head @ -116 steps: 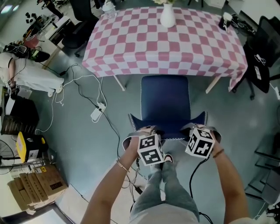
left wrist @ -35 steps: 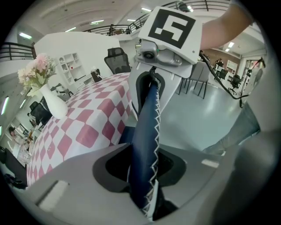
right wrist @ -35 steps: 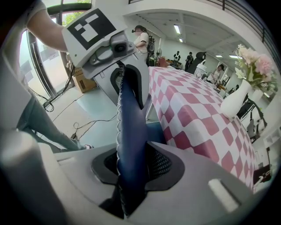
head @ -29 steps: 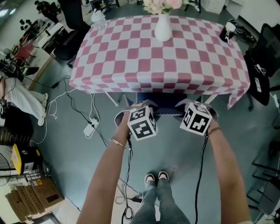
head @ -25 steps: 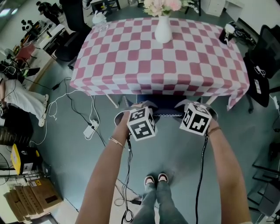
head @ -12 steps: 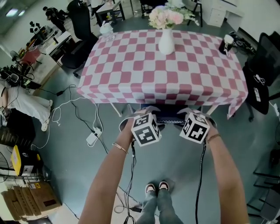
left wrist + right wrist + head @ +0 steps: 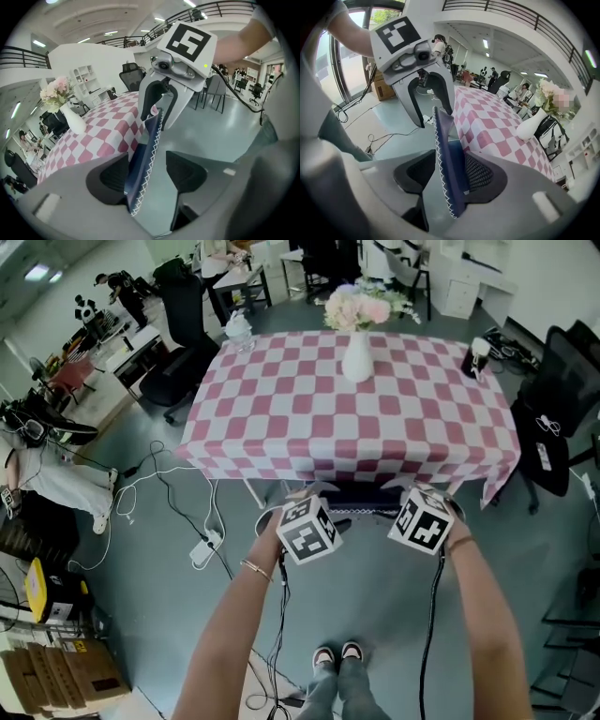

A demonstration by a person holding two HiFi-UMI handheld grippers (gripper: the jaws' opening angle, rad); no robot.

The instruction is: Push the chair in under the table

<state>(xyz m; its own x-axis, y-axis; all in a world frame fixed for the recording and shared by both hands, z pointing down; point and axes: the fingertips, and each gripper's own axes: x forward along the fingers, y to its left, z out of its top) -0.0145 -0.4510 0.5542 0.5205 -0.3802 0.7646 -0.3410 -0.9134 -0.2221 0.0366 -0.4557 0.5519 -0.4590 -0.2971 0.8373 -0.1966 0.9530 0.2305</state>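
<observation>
Your chair is sitting tucked in under the table, upper centre of the head view. Only the dark blue top of its backrest is showing, just below the hanging edge of the pink-and-white checked cloth

You are opening your left tongs, and the jaws are standing wide. The backrest's blue edge with its white zigzag stitching is running between the pads. It is lying against the pad at the left of the left gripper view, while the other pad is standing clear with grey floor showing in the gap. Nothing is being squeezed

You are opening your right tongs too, also wide. The same stitched edge is passing between the pads. It is leaning on the meshed pad at the right of the right gripper view, and the left pad is standing apart from it

In the head view both tongs are hanging side by side at frame centre, one at each end of the visible backrest and just below the cloth's edge

A white vase of pale flowers is standing upright near the table's far edge. Cables are trailing over the floor at frame left. Your shoes are showing at bottom centre, well back from the table
</observation>
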